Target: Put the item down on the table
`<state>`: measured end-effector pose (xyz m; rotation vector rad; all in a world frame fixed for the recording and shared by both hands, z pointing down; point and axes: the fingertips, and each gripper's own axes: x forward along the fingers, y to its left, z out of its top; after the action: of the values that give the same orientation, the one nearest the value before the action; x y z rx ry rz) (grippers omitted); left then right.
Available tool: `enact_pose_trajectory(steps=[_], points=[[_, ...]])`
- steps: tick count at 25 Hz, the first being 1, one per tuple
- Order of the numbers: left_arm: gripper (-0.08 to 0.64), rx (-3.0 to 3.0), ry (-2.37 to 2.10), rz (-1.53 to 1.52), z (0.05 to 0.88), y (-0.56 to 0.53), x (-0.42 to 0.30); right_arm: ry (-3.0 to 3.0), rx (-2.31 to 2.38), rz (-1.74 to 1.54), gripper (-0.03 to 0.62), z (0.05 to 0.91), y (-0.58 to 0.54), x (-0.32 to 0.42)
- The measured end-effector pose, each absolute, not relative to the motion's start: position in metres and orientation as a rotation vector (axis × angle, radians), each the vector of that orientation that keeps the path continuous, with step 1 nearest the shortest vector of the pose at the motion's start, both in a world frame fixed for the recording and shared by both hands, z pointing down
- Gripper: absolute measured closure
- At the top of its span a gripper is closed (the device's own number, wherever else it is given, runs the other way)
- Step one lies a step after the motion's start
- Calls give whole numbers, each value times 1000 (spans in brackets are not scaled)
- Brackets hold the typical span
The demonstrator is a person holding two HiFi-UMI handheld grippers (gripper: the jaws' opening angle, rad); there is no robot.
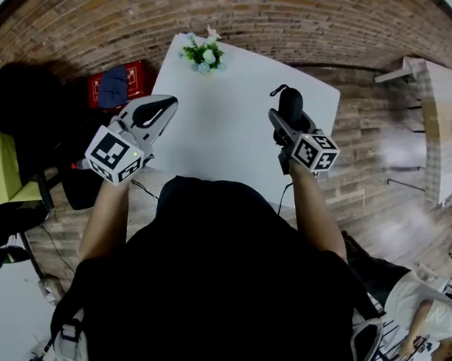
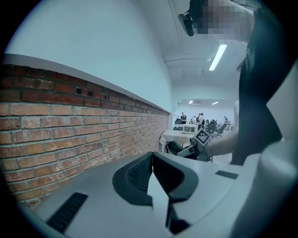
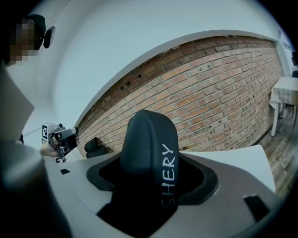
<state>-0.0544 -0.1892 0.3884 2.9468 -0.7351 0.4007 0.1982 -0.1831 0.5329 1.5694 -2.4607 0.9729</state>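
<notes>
Right gripper (image 1: 285, 123): the jaws stand wide and are clamped on a black case (image 1: 291, 105). The case sits upright between the jaws, its rounded end pointing away from the person. In the right gripper view the case fills the gap between the jaws and bears the white lettering "SHERY" along one side. A thin black loop (image 1: 278, 89) hangs at the far end of the case.

Case position: in the head view it lies over the right part of the white table (image 1: 214, 129), near the right edge. No view shows whether it touches the tabletop.

Left gripper (image 1: 163, 110): the jaws are closed together, pad against pad, with nothing between them. It is held at the table's left edge, well apart from the right gripper. Each gripper appears in the other's view, small and to one side.

Person: dark top, bare forearms, one gripper in each hand. The marker cubes (image 1: 116, 154) face the head camera.

Surroundings:
- A small bunch of flowers (image 1: 203, 55) stands at the far end of the table, near its left corner.
- A brick wall (image 1: 314, 24) runs behind the table.
- A red box (image 1: 118, 83) lies left of the table.
- A second white table (image 2: 179, 135) stands far off along the wall in the left gripper view, with people beyond it.
</notes>
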Motion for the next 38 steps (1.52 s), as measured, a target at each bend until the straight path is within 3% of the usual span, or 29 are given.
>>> enact_pose_trajectory(steps=[38], points=[[549,2861,-792,451,420,-208,-91,-2366,1434,1074,244,604,-204,154]])
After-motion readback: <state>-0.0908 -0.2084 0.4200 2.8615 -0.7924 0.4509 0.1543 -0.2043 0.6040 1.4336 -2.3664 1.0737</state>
